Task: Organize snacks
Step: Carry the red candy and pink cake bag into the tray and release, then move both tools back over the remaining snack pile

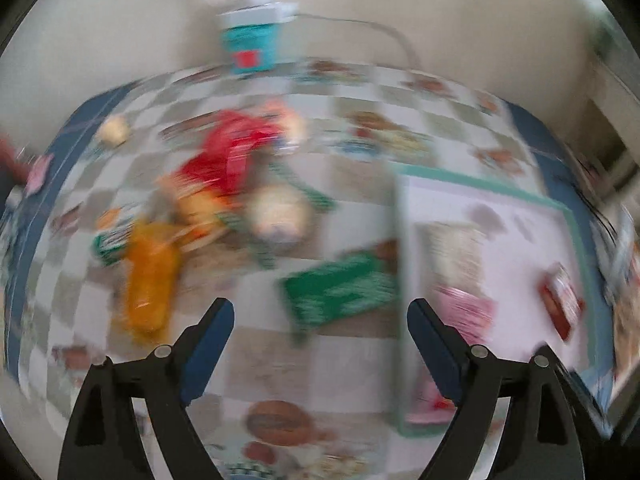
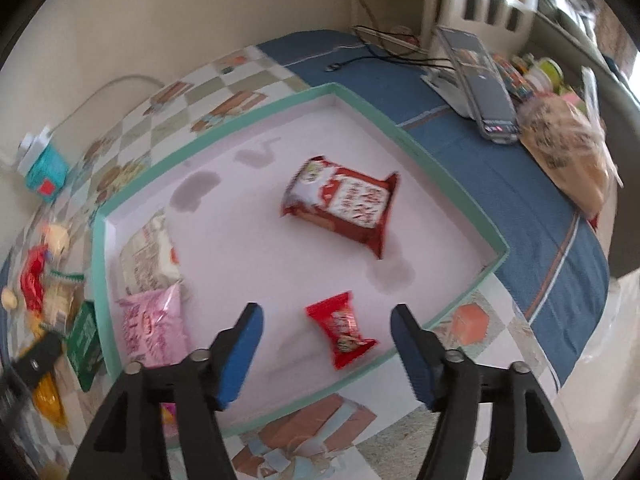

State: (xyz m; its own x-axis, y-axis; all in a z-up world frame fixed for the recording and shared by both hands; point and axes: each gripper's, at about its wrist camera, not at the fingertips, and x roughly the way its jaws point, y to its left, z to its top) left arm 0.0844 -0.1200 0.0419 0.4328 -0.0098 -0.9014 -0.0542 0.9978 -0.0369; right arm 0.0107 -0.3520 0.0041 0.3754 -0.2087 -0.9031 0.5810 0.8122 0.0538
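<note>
A shallow box (image 2: 460,184) with a mint-green rim and pale pink floor holds a big red snack bag (image 2: 344,204), a small red packet (image 2: 344,330), a pink packet (image 2: 154,326) and a beige packet (image 2: 148,256). My right gripper (image 2: 326,320) is open and empty just above the small red packet. My left gripper (image 1: 320,312) is open and empty over the table, near a green packet (image 1: 340,288). The left wrist view is blurred; a heap of loose snacks lies there, with a red bag (image 1: 224,156) and an orange packet (image 1: 148,280). The box (image 1: 480,184) is to the right.
A checkered tablecloth (image 2: 472,320) with a blue border (image 2: 520,200) covers the table. A teal cup-like container (image 1: 250,44) stands by the wall. A phone stand (image 2: 480,80), cables and a bagged loaf (image 2: 568,152) sit at the far right.
</note>
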